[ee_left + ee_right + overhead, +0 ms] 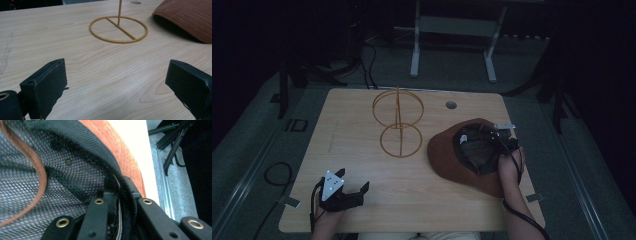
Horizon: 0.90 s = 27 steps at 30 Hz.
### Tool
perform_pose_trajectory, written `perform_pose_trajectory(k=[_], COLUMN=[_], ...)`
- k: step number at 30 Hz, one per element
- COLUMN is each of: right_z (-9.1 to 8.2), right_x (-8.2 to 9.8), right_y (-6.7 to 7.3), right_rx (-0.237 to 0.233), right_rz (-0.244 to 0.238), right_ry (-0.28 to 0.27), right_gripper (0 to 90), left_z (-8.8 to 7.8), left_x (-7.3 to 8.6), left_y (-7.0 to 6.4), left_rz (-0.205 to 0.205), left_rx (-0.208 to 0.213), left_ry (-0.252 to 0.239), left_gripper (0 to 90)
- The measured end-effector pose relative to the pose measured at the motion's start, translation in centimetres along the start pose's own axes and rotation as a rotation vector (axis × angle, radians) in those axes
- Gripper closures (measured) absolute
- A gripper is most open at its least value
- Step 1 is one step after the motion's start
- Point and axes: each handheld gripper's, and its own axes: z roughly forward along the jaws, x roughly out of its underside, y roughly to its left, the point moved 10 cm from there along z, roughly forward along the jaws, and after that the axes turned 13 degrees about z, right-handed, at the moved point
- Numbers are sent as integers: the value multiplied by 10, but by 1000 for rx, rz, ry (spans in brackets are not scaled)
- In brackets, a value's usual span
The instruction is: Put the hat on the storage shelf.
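A brown brimmed hat (pixel 444 159) lies upside down at the right of the wooden table (pixel 352 125), dark mesh lining up. My right gripper (pixel 484 136) reaches into it from the near right, shut on the hat's rim. In the right gripper view the jaws (pixel 118 185) pinch the dark inner band, with mesh lining (pixel 62 165) to the left and brown cloth (pixel 125 152) to the right. My left gripper (pixel 353 180) rests near the table's front left, open with nothing between its jaws (pixel 117 82). A gold wire stand (pixel 398 120) rises mid-table; its base ring (pixel 118 29) lies ahead of the left gripper.
The hat's brown crown (pixel 190 17) shows at the far right of the left gripper view. A round cable hole (pixel 451 105) sits near the table's back edge. A grey metal frame (pixel 452 30) stands on the floor beyond the table. Cables trail on the floor at left.
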Motion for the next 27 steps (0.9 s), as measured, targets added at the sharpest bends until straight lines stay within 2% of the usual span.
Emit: perform_pose_trajectory(k=[5,12,14,17,22,23,25,27], right_z=[-18,-48,-58,-72,-98,-98,-113,-123], right_x=[-13,-33,-40,-48,-61,-61,-67,-69], right_y=[-8,-9,-8,-7,-5,-5,-3,-2], right_rx=[-38,-96,-116,-128,-141,-141,-157,-156], right_rz=[57,90,93,90,82,82,81,70], right_ry=[-70,-157,-183,-220,-299,-299,-342,-362], right_gripper=[847,848,848,849,849,849,849,849], left_z=[1,3,2,0,1,1,3,4], left_x=[0,-3,-7,-16,-31,-31,-39,-45], left_y=[0,-6,-12,-24,-46,-46,-55,-60], left_rz=[-4,-4,-5,14,36,36,59,50], left_rx=[-6,15,26,51,116,116,144,168], left_ry=[0,8,2,-11,-18,-18,-21,-25], left_gripper=[43,45,47,47,47,47,47,47])
